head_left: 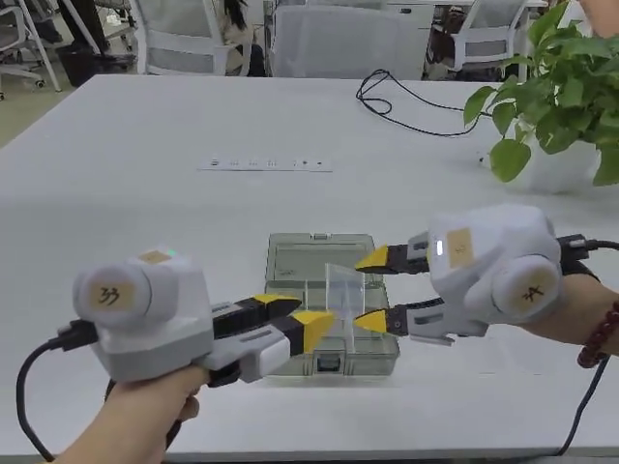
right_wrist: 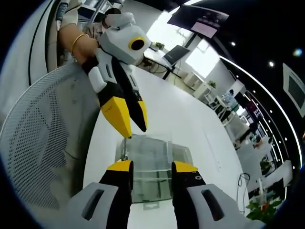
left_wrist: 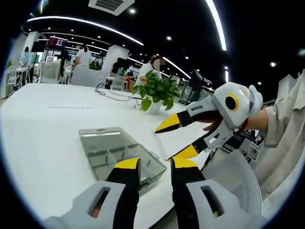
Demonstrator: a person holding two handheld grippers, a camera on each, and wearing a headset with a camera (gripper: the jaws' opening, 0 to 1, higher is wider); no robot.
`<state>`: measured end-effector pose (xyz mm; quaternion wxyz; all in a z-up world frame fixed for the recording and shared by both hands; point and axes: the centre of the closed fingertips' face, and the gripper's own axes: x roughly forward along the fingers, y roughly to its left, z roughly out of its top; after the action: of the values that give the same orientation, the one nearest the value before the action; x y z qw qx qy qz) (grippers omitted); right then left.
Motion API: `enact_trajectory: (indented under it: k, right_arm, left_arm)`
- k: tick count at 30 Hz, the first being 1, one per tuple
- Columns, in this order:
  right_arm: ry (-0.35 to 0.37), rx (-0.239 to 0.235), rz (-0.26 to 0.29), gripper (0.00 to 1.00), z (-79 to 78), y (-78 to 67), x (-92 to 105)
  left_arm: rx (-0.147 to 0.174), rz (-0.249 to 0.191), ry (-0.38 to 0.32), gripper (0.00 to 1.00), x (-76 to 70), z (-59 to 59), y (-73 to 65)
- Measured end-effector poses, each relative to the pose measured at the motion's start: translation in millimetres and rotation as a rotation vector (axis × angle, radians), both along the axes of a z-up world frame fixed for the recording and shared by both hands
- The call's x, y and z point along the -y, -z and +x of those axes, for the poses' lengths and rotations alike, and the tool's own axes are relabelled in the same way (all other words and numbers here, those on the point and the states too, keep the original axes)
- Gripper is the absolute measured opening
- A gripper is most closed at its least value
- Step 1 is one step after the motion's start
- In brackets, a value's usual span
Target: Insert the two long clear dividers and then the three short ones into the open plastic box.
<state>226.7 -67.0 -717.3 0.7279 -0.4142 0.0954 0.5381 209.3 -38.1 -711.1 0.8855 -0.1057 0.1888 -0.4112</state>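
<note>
The open plastic box point(head_left: 290, 253) lies on the white table, smoky and clear, and its cells show in the left gripper view point(left_wrist: 102, 143). A clear divider point(head_left: 344, 295) stands upright over the box's right half. My right gripper point(head_left: 372, 290) spans it from the right, one yellow tip at its top edge and one at its bottom edge, shut on it. The same divider point(right_wrist: 148, 155) sits between that gripper's own jaws point(right_wrist: 152, 167). My left gripper point(head_left: 295, 315) reaches in from the lower left, open, with one tip at the divider's near edge point(left_wrist: 155, 164).
A potted green plant point(head_left: 561, 87) stands at the table's far right beside a looping black cable point(head_left: 406, 101). A thin strip of small clear parts point(head_left: 263, 164) lies in the middle of the table. Chairs stand beyond the far edge.
</note>
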Motion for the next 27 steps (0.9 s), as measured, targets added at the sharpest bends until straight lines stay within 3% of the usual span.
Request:
enact_trajectory:
  k: [6, 15, 19, 23, 24, 27]
  right_arm:
    - [-0.017, 0.019, 0.027, 0.32, -2.8, -6.3, -9.3]
    - [-0.026, 0.037, 0.048, 0.32, -4.2, -10.6, -16.8]
    - [-0.022, 0.046, 0.052, 0.32, -3.6, -11.3, -18.1]
    - [-0.021, 0.059, 0.055, 0.32, -3.4, -11.8, -18.9]
    - [-0.021, 0.068, 0.057, 0.32, -2.8, -12.7, -19.1]
    - [-0.015, 0.085, 0.065, 0.32, -1.6, -14.8, -19.6]
  left_arm:
    - [-0.024, -0.081, -0.008, 0.14, 2.8, -0.3, -5.8]
    - [-0.046, -0.108, -0.010, 0.00, 3.1, -0.9, -7.1]
    - [-0.057, -0.117, -0.015, 0.00, 2.7, -0.8, -7.9]
    - [-0.097, -0.137, -0.028, 0.00, 1.2, -0.3, -7.7]
    - [-0.121, -0.162, -0.043, 0.00, 0.5, 0.9, -8.0]
    - [-0.133, -0.181, -0.052, 0.00, 0.2, 0.7, -10.6]
